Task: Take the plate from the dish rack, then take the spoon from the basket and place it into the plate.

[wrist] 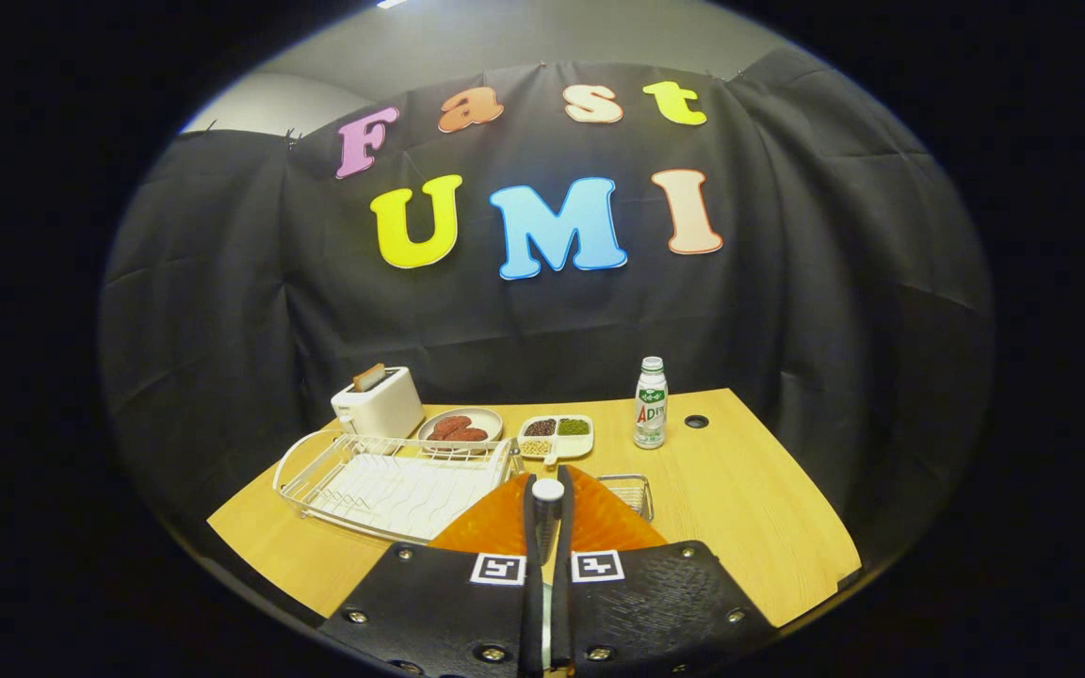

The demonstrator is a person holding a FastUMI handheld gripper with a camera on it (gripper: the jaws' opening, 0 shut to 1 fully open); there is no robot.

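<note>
— Fingers [637, 603] on my gripper [547, 527] are pressed close together, pinching the spoon [547, 492]. Its end stands up in the narrow gap between them.

— And where is the plate?

— The orange plate [495, 523] lies on the table [750, 508] just right of the dish rack [392, 480], right behind my fingertips. Its ribbed face shows on both sides of them, so the spoon sits in front of its middle. I cannot tell whether the spoon touches it.

— What about the basket?

— The small wire basket [632, 492] is further right of the dish rack, just past the plate's far edge.

— Anything behind the rack?

— A white toaster [378, 405] with a slice poking up stands at its far left corner. Beside that is a round dish [461, 426] of reddish pieces, then a divided tray [557, 435] of grains. A bottle [651, 403] stands well off to the right of the rack.
</note>
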